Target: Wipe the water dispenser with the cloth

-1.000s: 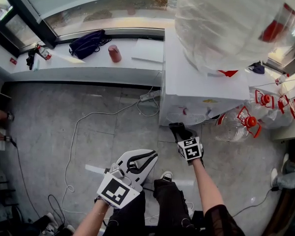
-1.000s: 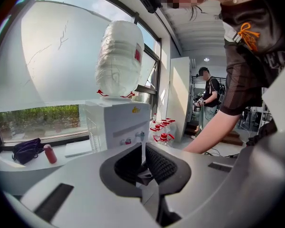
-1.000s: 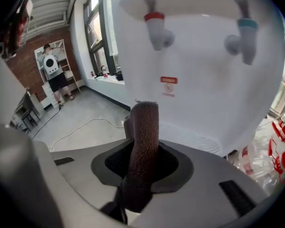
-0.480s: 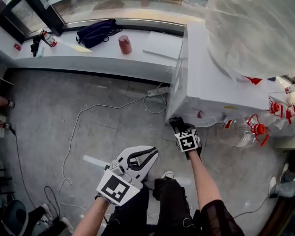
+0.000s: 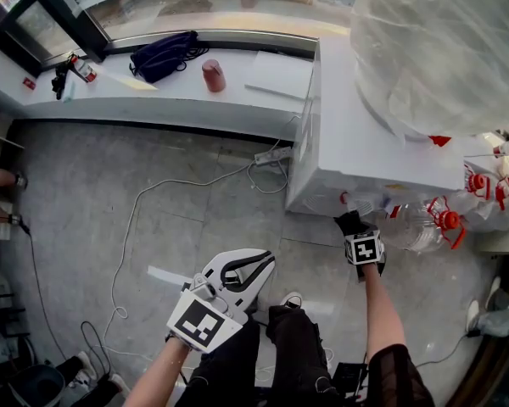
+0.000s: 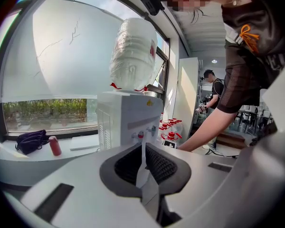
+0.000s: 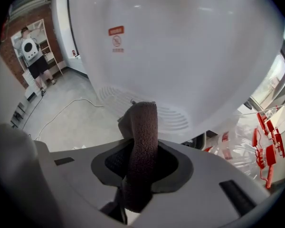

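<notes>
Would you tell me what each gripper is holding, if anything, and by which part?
The right gripper pinches the dark cloth by a bunched fold; the left gripper holds nothing.

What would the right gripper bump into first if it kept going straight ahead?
The right gripper points at the water dispenser, at its white front above the ribbed drip tray. The cloth in its jaws sticks out ahead, so the cloth would probably touch there first. It looks close.

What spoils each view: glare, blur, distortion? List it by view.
Head view: fisheye bows the window ledge; the wrapped bottle glints. Left gripper view: dark round vignette, window washed out bright. Right gripper view: same vignette, the dispenser front evenly bright, cloth sharp.
</notes>
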Action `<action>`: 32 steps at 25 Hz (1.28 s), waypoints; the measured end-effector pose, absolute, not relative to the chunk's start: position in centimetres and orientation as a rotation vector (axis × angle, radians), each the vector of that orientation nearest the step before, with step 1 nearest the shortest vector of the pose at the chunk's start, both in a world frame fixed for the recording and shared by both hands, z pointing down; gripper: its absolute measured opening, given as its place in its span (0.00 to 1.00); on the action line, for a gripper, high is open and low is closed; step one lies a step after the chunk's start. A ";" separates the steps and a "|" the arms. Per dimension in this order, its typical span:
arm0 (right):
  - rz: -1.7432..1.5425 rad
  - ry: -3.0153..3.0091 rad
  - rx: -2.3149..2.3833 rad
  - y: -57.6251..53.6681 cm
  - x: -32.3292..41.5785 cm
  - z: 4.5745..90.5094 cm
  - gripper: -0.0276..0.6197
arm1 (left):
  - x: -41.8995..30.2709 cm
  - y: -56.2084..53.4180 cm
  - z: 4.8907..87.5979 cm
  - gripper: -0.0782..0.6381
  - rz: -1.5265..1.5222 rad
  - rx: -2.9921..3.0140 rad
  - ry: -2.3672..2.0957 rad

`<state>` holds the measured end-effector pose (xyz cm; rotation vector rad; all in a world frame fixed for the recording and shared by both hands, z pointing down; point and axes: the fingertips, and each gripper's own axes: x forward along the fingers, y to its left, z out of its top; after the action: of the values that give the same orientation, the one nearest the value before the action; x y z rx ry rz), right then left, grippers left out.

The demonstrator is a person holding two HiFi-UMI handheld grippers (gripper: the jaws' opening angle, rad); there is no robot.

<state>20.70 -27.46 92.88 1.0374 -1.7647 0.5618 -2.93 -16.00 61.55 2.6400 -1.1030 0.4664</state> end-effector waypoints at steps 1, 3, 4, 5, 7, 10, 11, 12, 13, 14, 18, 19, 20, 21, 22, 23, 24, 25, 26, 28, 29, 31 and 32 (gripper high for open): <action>0.566 -1.749 1.058 -27.8 21.9 92.8 0.22 | -2.9 -16.1 61.6 0.14 0.468 2.639 -1.103; 0.580 -1.725 1.102 -28.4 24.3 92.6 0.22 | -2.6 -16.2 61.6 0.14 0.470 2.637 -1.099; 0.583 -1.716 1.124 -28.7 25.3 92.4 0.22 | -2.5 -16.3 61.6 0.14 0.468 2.636 -1.098; 0.585 -1.709 1.145 -29.0 26.3 92.1 0.22 | -2.4 -16.4 61.5 0.14 0.466 2.637 -1.097; 0.593 -1.694 1.187 -29.5 27.9 91.4 0.22 | -2.4 -16.6 61.2 0.14 0.472 2.640 -1.099; 0.604 -1.687 1.249 -30.1 29.8 90.1 0.22 | -2.4 -16.8 60.5 0.14 0.484 2.636 -1.113; 0.610 -1.690 1.271 -30.1 30.3 89.7 0.22 | -2.4 -16.9 60.3 0.14 0.486 2.635 -1.118; 0.621 -1.696 1.297 -30.1 30.7 89.1 0.22 | -2.2 -16.8 60.0 0.14 0.486 2.634 -1.120; 0.636 -1.709 1.322 -29.9 31.0 88.4 0.22 | -2.0 -16.7 59.6 0.14 0.486 2.633 -1.120; 0.650 -1.726 1.341 -29.6 31.1 87.6 0.22 | -1.8 -16.6 59.3 0.14 0.486 2.633 -1.119; 0.648 -1.827 1.318 -27.3 30.0 83.4 0.22 | -0.4 -15.9 57.3 0.14 0.482 2.638 -1.098; 0.639 -1.852 1.303 -26.4 29.7 82.0 0.22 | 0.0 -15.6 56.7 0.14 0.481 2.639 -1.090; 0.635 -1.877 1.291 -25.5 29.4 80.7 0.22 | 0.6 -15.3 56.1 0.14 0.479 2.641 -1.083; 0.637 -1.903 1.283 -24.6 29.2 79.2 0.22 | 1.1 -15.0 55.4 0.14 0.478 2.645 -1.077; 0.645 -1.929 1.280 -23.7 29.0 77.7 0.22 | 1.6 -14.7 54.8 0.14 0.477 2.649 -1.071; 0.658 -1.955 1.281 -22.8 28.9 76.2 0.22 | 2.1 -14.3 54.1 0.14 0.480 2.654 -1.064; 0.674 -1.981 1.285 -21.8 28.7 74.7 0.22 | 2.6 -13.8 53.5 0.14 0.483 2.658 -1.057; 0.693 -2.008 1.289 -20.8 28.4 73.1 0.22 | 3.0 -13.3 52.8 0.14 0.487 2.661 -1.051; 0.711 -2.035 1.294 -19.8 28.2 71.4 0.22 | 3.4 -12.8 52.1 0.14 0.490 2.663 -1.047; 0.736 -2.085 1.293 -18.1 27.6 68.0 0.22 | 4.0 -11.9 50.5 0.14 0.499 2.665 -1.050; 0.739 -2.108 1.286 -17.2 27.3 66.3 0.22 | 4.3 -11.5 49.7 0.14 0.506 2.665 -1.056; 0.731 -2.145 1.266 -15.6 26.8 63.2 0.22 | 4.7 -10.6 48.0 0.14 0.514 2.661 -1.074; 0.723 -2.162 1.260 -14.8 26.6 61.6 0.22 | 4.9 -10.1 47.2 0.14 0.515 2.658 -1.084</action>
<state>26.58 -14.78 61.64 1.2595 -2.1622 0.7230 4.89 -10.05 47.20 2.6584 -1.0838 0.5146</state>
